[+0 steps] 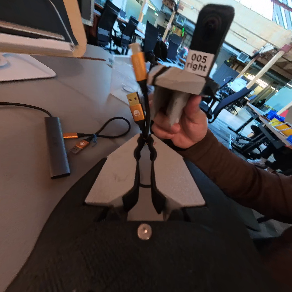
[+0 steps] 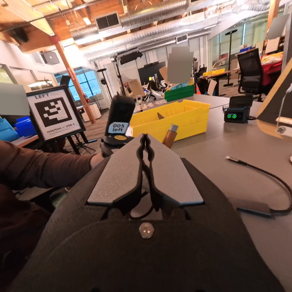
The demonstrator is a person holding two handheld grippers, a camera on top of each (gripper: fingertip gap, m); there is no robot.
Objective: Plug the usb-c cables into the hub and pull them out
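My left gripper [image 1: 145, 139] is shut on a black cable and holds it above the table. The cable's two orange plugs stand up past the tips: a USB-C plug [image 1: 138, 67] higher and a USB-A plug [image 1: 136, 109] lower. My right gripper [image 2: 145, 137] is shut. It also shows in the left wrist view [image 1: 150, 75], held by a hand, with its tips beside the USB-C plug [image 2: 169, 137]. I cannot see the plug between its jaws. The grey hub [image 1: 56, 147] lies on the table at left, with a second orange-plugged cable [image 1: 70, 135] in its side.
A monitor base [image 1: 23, 69] stands at the far left. In the right wrist view are a yellow bin [image 2: 170, 120], a black case with green lights [image 2: 237, 113], a framed marker sign [image 2: 55, 113], and the hub [image 2: 252, 207] with its own lead's plug [image 2: 233, 158] on the table. Across from one pair of fingers to the other is roughly 7 cm. Between my left fingertips and the grey hub [image 1: 56, 147] there is roughly 12 cm.
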